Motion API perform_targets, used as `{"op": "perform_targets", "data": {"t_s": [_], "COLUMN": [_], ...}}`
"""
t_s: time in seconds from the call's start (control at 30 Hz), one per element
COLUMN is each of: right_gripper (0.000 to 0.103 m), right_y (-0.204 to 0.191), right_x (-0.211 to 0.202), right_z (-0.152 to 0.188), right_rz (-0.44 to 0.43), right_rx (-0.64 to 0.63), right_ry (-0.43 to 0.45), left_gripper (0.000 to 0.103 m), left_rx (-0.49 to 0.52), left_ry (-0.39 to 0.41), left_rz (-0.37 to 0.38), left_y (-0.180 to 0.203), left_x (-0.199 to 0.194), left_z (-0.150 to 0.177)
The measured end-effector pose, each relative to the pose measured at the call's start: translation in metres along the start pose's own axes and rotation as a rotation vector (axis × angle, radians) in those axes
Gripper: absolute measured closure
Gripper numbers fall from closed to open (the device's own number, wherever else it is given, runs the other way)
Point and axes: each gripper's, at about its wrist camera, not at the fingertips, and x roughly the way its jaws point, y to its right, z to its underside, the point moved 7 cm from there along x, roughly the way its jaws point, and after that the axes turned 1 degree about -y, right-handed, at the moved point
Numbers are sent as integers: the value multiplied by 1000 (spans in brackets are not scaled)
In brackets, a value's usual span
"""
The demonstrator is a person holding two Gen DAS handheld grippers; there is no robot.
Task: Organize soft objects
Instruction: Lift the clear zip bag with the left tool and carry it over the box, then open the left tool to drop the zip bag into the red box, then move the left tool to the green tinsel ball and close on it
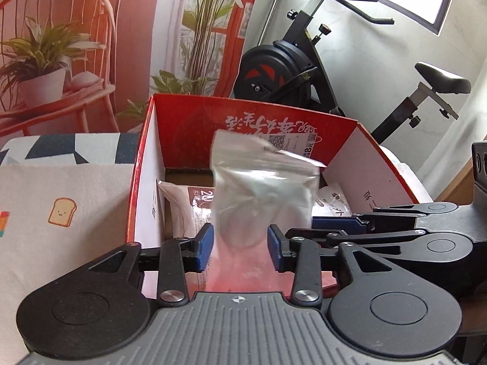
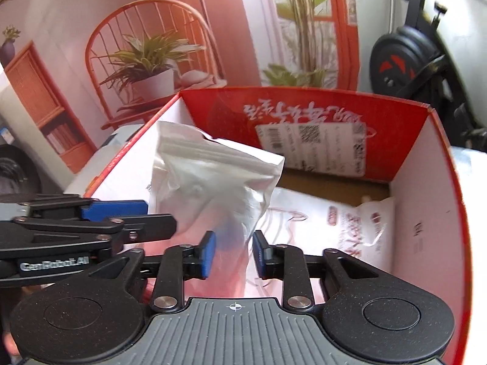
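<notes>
A clear zip-lock plastic bag point(image 1: 261, 188) stands upright over the open red cardboard box point(image 1: 188, 121). My left gripper point(image 1: 240, 248) has its blue pads on either side of the bag's lower part, shut on it. My right gripper point(image 2: 233, 254) is also shut on the bag point(image 2: 210, 182), lower down. In the left wrist view the right gripper's fingers point(image 1: 338, 222) come in from the right. In the right wrist view the left gripper's fingers point(image 2: 115, 208) come in from the left. Several white soft packets point(image 2: 331, 222) lie on the box floor.
The red box point(image 2: 426, 121) has tall white inner walls around both grippers. A cloth with a toast print point(image 1: 61, 213) covers the table left of the box. An exercise bike point(image 1: 292, 70) stands behind the box, beside a printed backdrop of a chair and plants point(image 1: 54, 54).
</notes>
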Motion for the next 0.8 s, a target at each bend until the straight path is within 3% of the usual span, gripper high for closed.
{"op": "perform_targets", "data": {"t_s": [0.07, 0.4, 0.8], "right_gripper": [73, 72, 72], "right_y": [0, -6, 1], "right_x": [-6, -54, -114], "right_z": [-1, 6, 55], "right_rz": [9, 21, 19], "right_rx": [-22, -84, -33], "right_ry": [20, 104, 158], "left_gripper": [49, 49, 49], "left_rx": [8, 43, 34], "left_ry": [23, 90, 86], "left_rz": [-4, -15, -20], "left_y": [3, 19, 33], "left_x": [-6, -44, -83], "left_z": [-1, 6, 53]}}
